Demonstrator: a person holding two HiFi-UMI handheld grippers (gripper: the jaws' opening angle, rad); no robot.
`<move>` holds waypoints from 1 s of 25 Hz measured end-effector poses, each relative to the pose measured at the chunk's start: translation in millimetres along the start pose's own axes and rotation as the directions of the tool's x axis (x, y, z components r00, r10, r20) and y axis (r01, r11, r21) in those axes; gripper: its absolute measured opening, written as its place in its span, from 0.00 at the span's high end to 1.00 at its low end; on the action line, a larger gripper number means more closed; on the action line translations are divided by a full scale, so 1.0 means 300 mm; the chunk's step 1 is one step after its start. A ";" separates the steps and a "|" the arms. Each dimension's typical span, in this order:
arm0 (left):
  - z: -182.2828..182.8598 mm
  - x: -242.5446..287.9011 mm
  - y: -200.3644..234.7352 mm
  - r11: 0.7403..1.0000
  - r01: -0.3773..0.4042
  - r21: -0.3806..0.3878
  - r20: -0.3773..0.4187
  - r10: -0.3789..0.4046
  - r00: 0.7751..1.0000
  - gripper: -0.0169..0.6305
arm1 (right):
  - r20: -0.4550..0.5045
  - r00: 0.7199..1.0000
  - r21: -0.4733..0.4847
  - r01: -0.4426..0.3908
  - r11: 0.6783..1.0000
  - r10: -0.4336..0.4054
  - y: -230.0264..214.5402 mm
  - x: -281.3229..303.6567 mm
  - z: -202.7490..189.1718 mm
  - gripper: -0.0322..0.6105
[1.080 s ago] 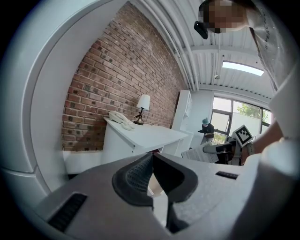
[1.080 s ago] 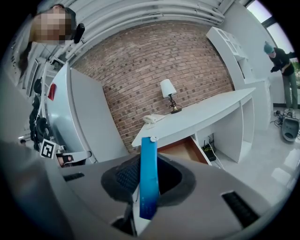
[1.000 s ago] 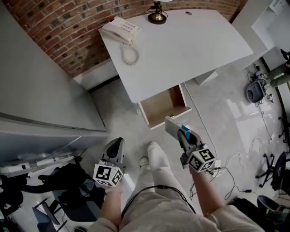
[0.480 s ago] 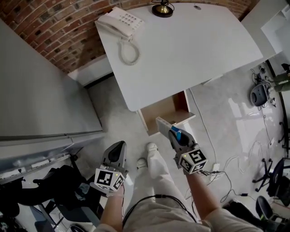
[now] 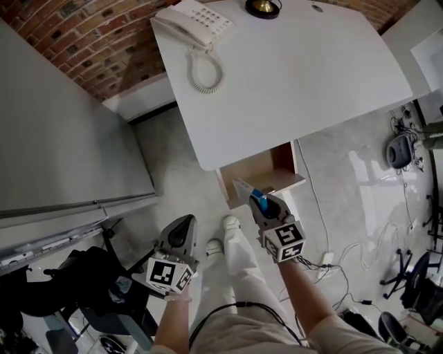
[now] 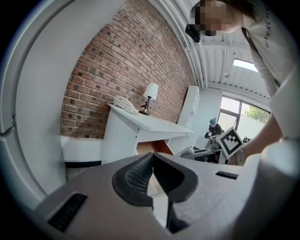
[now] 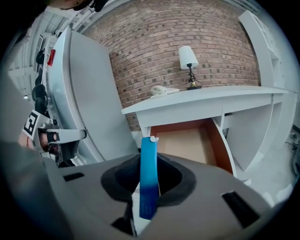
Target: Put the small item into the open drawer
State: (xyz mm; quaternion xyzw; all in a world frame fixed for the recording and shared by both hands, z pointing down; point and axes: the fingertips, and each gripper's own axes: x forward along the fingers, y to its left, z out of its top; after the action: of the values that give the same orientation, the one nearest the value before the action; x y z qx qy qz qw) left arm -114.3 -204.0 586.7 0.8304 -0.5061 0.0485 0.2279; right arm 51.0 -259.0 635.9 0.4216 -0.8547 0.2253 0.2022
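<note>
My right gripper point(image 5: 262, 203) point(image 7: 148, 180) is shut on a small flat blue item point(image 7: 149, 161) point(image 5: 258, 198), which stands upright between the pads with a white tip on top. It hovers just in front of the open drawer point(image 5: 259, 172) point(image 7: 192, 140) under the white desk point(image 5: 291, 76), by the drawer's pale front panel point(image 5: 241, 190). The drawer's brown inside looks bare. My left gripper point(image 5: 178, 234) point(image 6: 152, 163) hangs low to the left, over the floor, jaws shut with nothing between them.
On the desk stand a white telephone point(image 5: 196, 21) with a coiled cord and a lamp point(image 7: 188, 61). A grey cabinet wall point(image 5: 62, 145) rises at the left, a brick wall point(image 7: 187, 28) behind. Cables point(image 5: 360, 242) lie on the floor at the right. The person's leg and shoe point(image 5: 232, 228) are between the grippers.
My right gripper has carried the blue item forward, closer to the drawer's front. The left gripper stays low at the left. The head view has shifted toward the desk.
</note>
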 end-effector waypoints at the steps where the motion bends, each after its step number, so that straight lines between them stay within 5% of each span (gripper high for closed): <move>1: -0.005 0.000 0.008 1.000 -0.006 -0.003 0.000 0.006 1.000 0.96 | -0.016 1.000 -0.012 0.002 1.000 -0.002 -0.001 0.015 -0.009 0.84; 25: -0.102 0.038 0.098 0.998 -0.052 -0.023 -0.007 0.052 0.999 0.96 | -0.222 0.975 -0.095 -0.001 0.995 -0.020 0.020 0.254 -0.156 0.83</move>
State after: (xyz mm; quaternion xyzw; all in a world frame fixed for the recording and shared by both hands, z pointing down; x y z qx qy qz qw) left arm -129.6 -211.6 627.3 0.8140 -0.5274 0.0509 0.2379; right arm 10.7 -277.7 713.6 0.3879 -0.8344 0.2292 0.3174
